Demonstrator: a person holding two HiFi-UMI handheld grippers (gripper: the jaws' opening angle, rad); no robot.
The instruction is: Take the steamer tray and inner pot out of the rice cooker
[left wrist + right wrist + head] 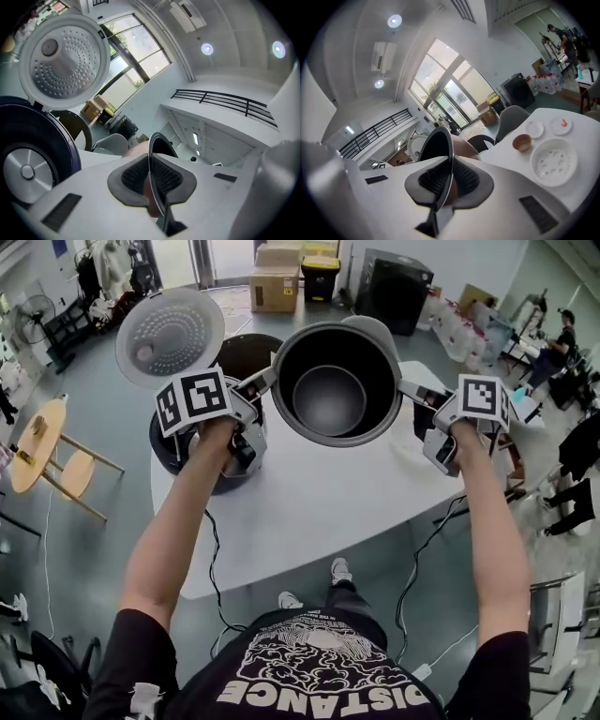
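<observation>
The grey inner pot (pixel 336 390) hangs in the air above the white table (pixel 309 512), just right of the rice cooker (pixel 242 354). My left gripper (pixel 258 385) is shut on the pot's left rim, my right gripper (pixel 412 395) on its right rim. In the left gripper view the thin rim (pixel 157 140) runs between the ribbed pads of the left gripper (pixel 151 180). The right gripper view shows that rim (pixel 438 140) clamped in the right gripper (pixel 451 180). The cooker's cavity (pixel 28 140) stands empty under its raised lid (pixel 63 61). A white perforated steamer tray (pixel 555 161) lies on the table.
The cooker's lid (pixel 171 337) stands up at the left. A small brown bowl (pixel 521 142) and two small plates (pixel 533 127) sit beyond the steamer tray. A grey chair (pixel 511 117) stands behind the table. Cardboard boxes (pixel 277 277) and wooden stools (pixel 42 442) are on the floor.
</observation>
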